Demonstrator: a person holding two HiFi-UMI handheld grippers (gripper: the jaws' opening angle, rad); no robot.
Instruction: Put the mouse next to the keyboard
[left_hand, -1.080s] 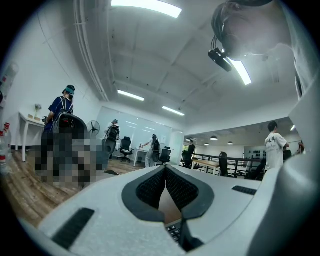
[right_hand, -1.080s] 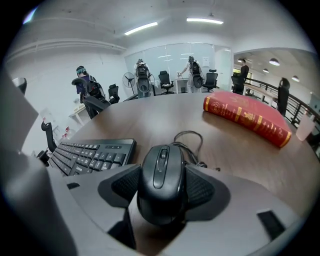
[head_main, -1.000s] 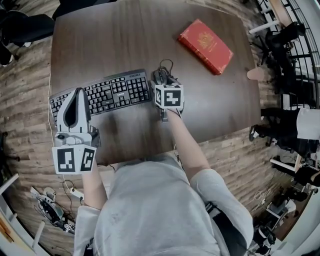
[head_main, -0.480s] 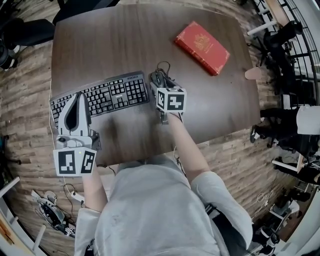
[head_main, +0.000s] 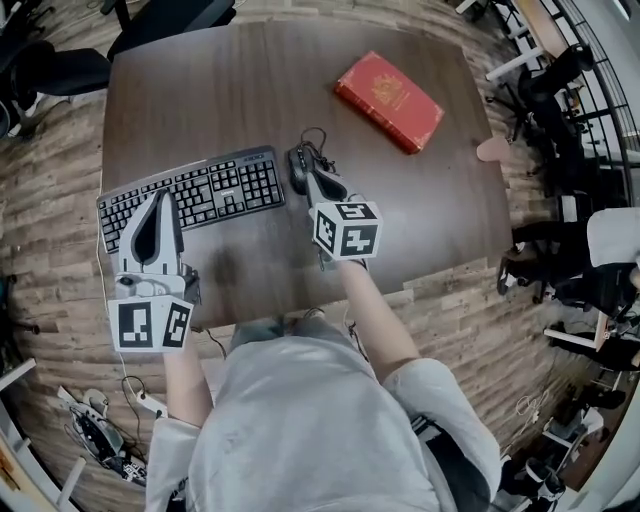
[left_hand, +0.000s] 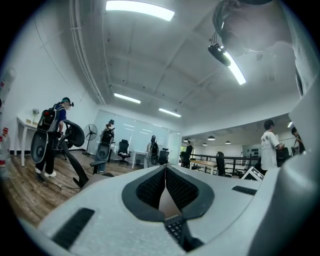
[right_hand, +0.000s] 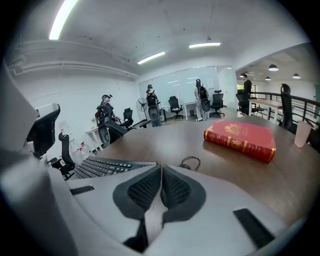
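Note:
The black mouse (head_main: 297, 168) lies on the dark wooden table (head_main: 240, 90), just off the right end of the black keyboard (head_main: 195, 193); its cable (head_main: 312, 140) is coiled behind it. My right gripper (head_main: 313, 174) hovers just right of the mouse, its jaws shut on nothing. In the right gripper view the shut right gripper (right_hand: 161, 172) hides the mouse, while the keyboard (right_hand: 107, 166) and the cable (right_hand: 189, 162) show beyond it. My left gripper (head_main: 157, 203) is shut and empty above the keyboard's left part. In the left gripper view the left gripper (left_hand: 165, 172) is tilted upward.
A red book (head_main: 389, 87) lies at the table's far right, also seen as the red book (right_hand: 241, 139). A pale cup (head_main: 492, 149) stands at the right edge. Office chairs (head_main: 60, 60) and other people stand beyond the table.
My right gripper has drawn back from the mouse toward the person. The mouse stays by the keyboard's right end. The left gripper has kept its place.

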